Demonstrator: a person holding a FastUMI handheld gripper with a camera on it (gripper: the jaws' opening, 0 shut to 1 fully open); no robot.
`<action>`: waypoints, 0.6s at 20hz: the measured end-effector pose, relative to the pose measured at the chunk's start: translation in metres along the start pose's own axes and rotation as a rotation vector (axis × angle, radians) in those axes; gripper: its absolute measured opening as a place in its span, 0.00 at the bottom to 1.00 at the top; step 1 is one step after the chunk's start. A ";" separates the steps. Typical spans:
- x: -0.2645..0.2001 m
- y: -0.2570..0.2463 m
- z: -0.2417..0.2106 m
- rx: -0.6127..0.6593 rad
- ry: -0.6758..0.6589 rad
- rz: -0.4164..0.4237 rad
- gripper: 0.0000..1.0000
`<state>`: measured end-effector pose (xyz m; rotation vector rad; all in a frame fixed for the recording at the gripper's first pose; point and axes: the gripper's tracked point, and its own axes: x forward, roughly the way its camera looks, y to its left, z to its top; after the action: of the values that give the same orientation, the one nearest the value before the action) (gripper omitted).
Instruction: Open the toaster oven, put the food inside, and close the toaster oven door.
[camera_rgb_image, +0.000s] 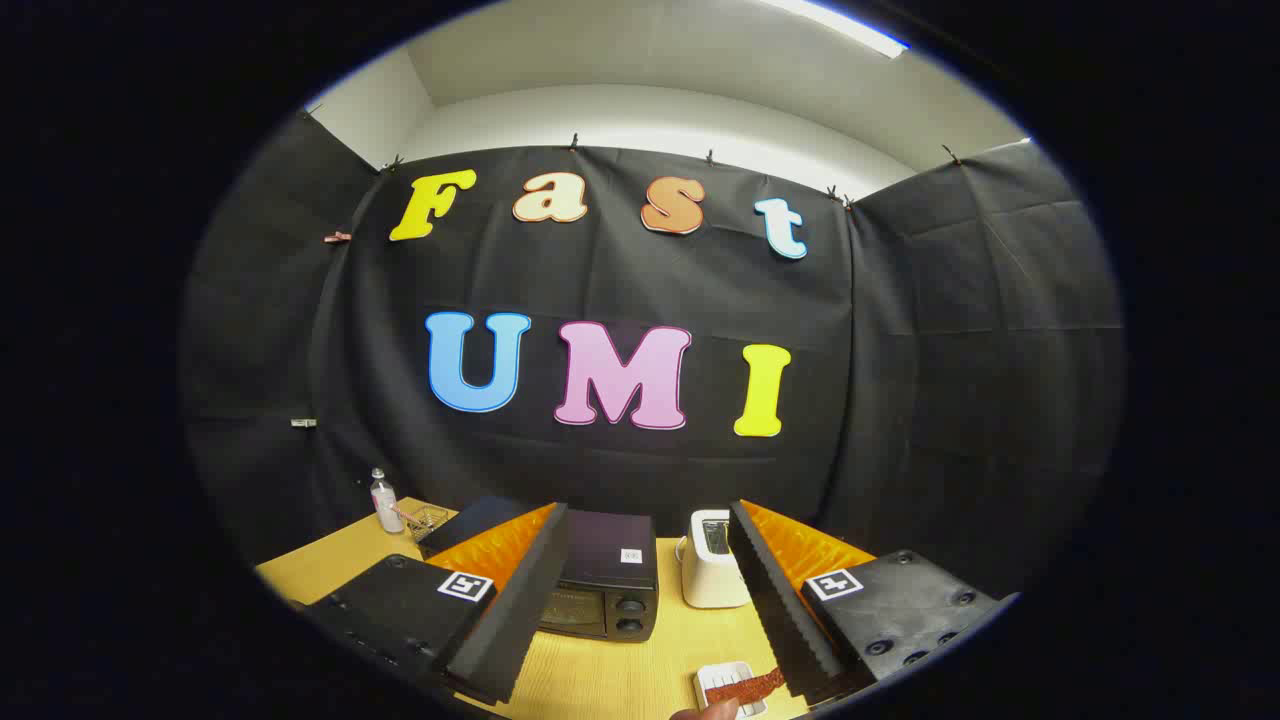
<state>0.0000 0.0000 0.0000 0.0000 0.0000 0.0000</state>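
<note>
We hold the gripper (650, 600) above the wooden table (600, 675), its fingers spread wide and grasping nothing. Beyond and between the fingers sits the black toaster oven (605, 580), door closed (two knobs on its front), toward the table's back edge. Just beside it stands a white toaster (712, 560). Near the front edge, close to the right finger, a reddish-brown strip of food (745, 687) lies on a small white dish (715, 676). A clear bottle (385, 503) stands at the back left corner.
</note>
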 end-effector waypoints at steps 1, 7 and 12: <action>-0.001 0.001 0.002 -0.005 -0.007 0.001 0.97; 0.001 0.004 0.003 -0.004 -0.011 0.006 0.97; 0.001 0.003 0.004 -0.007 -0.015 0.000 0.97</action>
<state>0.0011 0.0025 0.0036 -0.0072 -0.0146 -0.0003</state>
